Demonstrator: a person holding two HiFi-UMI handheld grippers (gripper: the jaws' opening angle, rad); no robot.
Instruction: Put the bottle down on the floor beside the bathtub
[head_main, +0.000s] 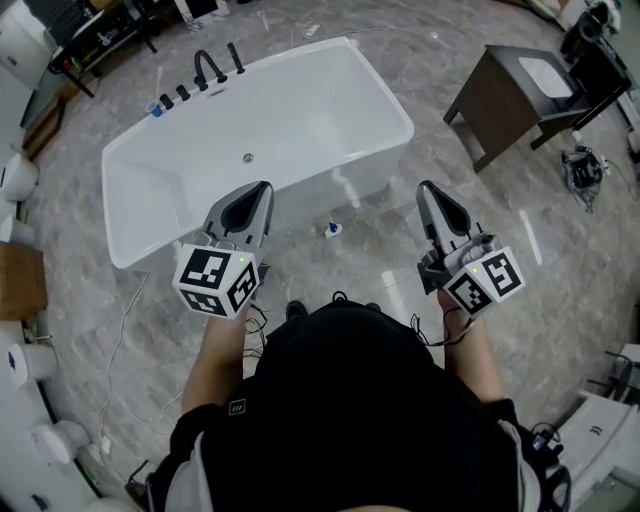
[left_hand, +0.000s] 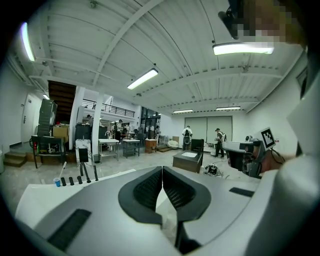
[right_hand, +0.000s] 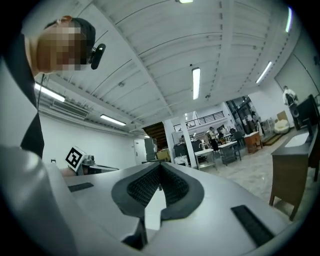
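A small white bottle with a blue cap (head_main: 333, 230) stands on the grey marble floor, close to the near side of the white bathtub (head_main: 140, 150). My left gripper (head_main: 262, 187) is held over the tub's near rim, left of the bottle. Its jaws are shut with nothing between them, as the left gripper view (left_hand: 162, 171) also shows. My right gripper (head_main: 427, 186) hovers over the floor to the right of the bottle, also shut and empty (right_hand: 160, 166). Both point forward, level and apart from the bottle.
Black taps (head_main: 208, 68) and a blue cup (head_main: 154, 108) sit on the tub's far rim. A dark vanity cabinet (head_main: 520, 100) stands at the right. Cables run over the floor at the left (head_main: 125, 330). Toilets and a cardboard box (head_main: 20, 280) line the left edge. People (left_hand: 219, 142) stand far off.
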